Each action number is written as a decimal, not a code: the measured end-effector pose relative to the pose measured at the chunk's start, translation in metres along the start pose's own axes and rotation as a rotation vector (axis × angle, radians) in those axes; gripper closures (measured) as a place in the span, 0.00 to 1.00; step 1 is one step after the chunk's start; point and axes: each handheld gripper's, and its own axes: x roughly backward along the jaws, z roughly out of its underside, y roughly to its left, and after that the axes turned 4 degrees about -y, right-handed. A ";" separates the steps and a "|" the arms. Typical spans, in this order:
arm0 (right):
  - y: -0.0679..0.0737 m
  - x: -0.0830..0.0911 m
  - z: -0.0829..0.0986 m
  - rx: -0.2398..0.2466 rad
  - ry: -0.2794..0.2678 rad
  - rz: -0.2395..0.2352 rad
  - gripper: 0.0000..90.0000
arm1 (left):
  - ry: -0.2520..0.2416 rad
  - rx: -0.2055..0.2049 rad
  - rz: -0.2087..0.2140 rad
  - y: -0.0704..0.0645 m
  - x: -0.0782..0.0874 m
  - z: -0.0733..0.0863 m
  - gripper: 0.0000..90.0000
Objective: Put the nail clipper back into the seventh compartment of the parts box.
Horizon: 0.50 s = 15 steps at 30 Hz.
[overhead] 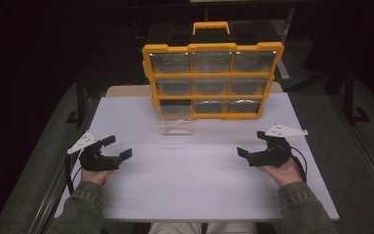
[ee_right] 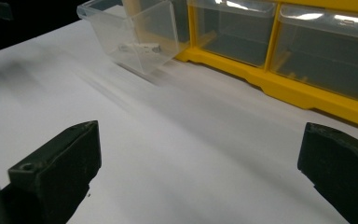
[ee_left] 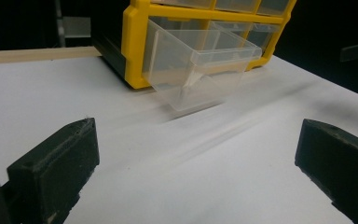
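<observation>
High view: yellow organizer (overhead: pixel 213 73) stands upright at the far edge of the white worktop (overhead: pixel 195 185), three rows of three clear drawers facing me. I use it as my landmark. The bottom-left clear drawer (overhead: pixel 175 118) is pulled forward out of its slot and tips down, its front lip on or very near the worktop just in front of the organizer; I cannot tell whether its rear is caught in the frame. Something small and pale lies inside it, too blurred to identify.

Left claw (overhead: pixel 113 149) sits well in front of the organizer, off its left corner, jaws spread wide with nothing between them. Right claw (overhead: pixel 253 147) mirrors it off the organizer's right corner, also released and empty. Both rest low near the worktop, apart from each other and from the drawer, which I read as a neutral ready pose leaving the middle approach free.

Left gripper view: drawer (ee_left: pixel 200 65) ahead and slightly right, hanging out of the yellow frame (ee_left: pixel 135 42), open top toward me.

Right gripper view: same drawer (ee_right: pixel 137 35) far up-left; neighbouring shut drawers (ee_right: pixel 235 30) directly ahead.

Judgement: the drawer is the work in hand. The left claw is closer and better aligned, so it looks the natural one for reaching into the drawer or seating it again. The tilt means a push low on the front could jam it; lift first.
</observation>
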 end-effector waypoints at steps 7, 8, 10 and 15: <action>-0.002 0.011 0.010 0.000 -0.034 0.014 0.00 | -0.002 -0.001 0.003 0.000 0.000 0.000 0.00; -0.002 0.012 0.011 0.003 -0.044 0.017 0.00 | -0.002 0.000 0.003 0.000 0.001 0.000 0.00; -0.002 0.015 0.012 0.005 -0.051 0.020 0.00 | -0.002 -0.001 0.003 0.000 0.001 0.000 0.00; -0.005 0.020 0.017 0.005 -0.070 0.041 0.00 | -0.005 0.001 0.003 0.000 0.001 0.000 0.00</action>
